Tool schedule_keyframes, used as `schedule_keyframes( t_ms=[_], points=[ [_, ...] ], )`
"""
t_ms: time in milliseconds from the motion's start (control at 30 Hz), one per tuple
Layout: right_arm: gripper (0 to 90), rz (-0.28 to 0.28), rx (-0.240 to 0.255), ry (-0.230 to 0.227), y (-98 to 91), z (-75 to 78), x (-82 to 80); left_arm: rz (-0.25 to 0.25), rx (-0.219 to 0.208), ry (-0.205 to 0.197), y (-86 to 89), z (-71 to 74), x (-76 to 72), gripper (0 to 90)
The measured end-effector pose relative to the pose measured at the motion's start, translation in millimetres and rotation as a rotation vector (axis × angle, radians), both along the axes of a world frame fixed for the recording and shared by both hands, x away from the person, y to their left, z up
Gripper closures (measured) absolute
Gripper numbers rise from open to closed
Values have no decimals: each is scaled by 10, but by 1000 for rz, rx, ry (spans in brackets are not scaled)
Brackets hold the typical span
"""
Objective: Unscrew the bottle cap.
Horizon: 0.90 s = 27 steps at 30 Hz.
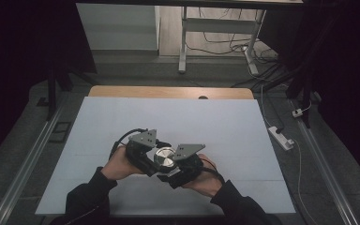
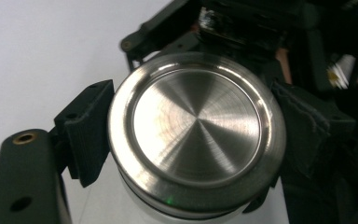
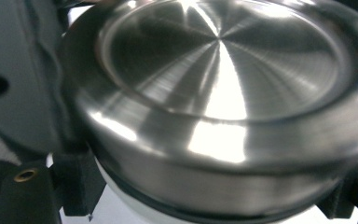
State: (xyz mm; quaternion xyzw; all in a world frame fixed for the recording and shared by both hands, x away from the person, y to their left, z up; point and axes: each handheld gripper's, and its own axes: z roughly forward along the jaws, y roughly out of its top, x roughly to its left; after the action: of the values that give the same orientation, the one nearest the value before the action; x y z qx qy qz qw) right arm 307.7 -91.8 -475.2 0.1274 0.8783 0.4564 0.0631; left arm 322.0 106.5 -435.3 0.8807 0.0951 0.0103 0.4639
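Steel lid (image 3: 223, 93): round, brushed, ringed rim; close before the right gripper view, seated on a white body below.
Left gripper (image 2: 191, 140): black pads clamped on opposite sides of the lid's rim.
Right gripper (image 1: 180, 169): closed on the white body under the lid.
Surface (image 1: 225, 126): pale; high view places the lid near its front edge, between both hands.

The round brushed-steel lid (image 2: 196, 135) shines glossy with fine concentric rings; the black plastic gripper jaws beside the lid look matt and slightly rough.
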Motion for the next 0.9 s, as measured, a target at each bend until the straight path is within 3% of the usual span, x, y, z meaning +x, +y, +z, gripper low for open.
schedule_keyframes(
  t_ms=[267, 367, 433, 533, 633, 700, 767, 800, 833, 867, 900],
  points=[
    [148, -160, 7, 21, -64, -19, 97, 293, -46, 28, -179, -54, -40, 193],
    [148, -204, 9, 29, -80, -26, 120, 345, -50, 25, -237, -71, -63, 191],
    [148, -209, 5, 31, -85, -30, 123, 321, -43, 18, -241, -71, -54, 184],
    [148, -199, 7, 26, -81, -33, 118, 280, -71, 38, -189, -33, -28, 84],
    [148, -172, 9, 19, -80, -24, 109, 243, -71, 18, -88, 54, -18, 24],
    [148, -150, 9, 17, -81, -16, 101, 180, -70, 12, 26, 110, 4, 19],
    [148, -120, 15, 20, -78, -7, 92, 89, -60, 47, 89, 113, 33, 39],
    [148, -107, 17, 22, -74, -4, 87, 89, -60, 47, 89, 113, 33, 44],
    [148, -85, 16, 19, -65, 2, 74, -8, -40, 58, 128, 93, 41, 57],
    [148, -75, 17, 21, -56, 5, 62, -8, -40, 58, 128, 93, 41, 58],
    [148, -52, 16, 20, -43, 5, 49, -56, -35, 53, 127, 70, 36, 70]
  ],
)
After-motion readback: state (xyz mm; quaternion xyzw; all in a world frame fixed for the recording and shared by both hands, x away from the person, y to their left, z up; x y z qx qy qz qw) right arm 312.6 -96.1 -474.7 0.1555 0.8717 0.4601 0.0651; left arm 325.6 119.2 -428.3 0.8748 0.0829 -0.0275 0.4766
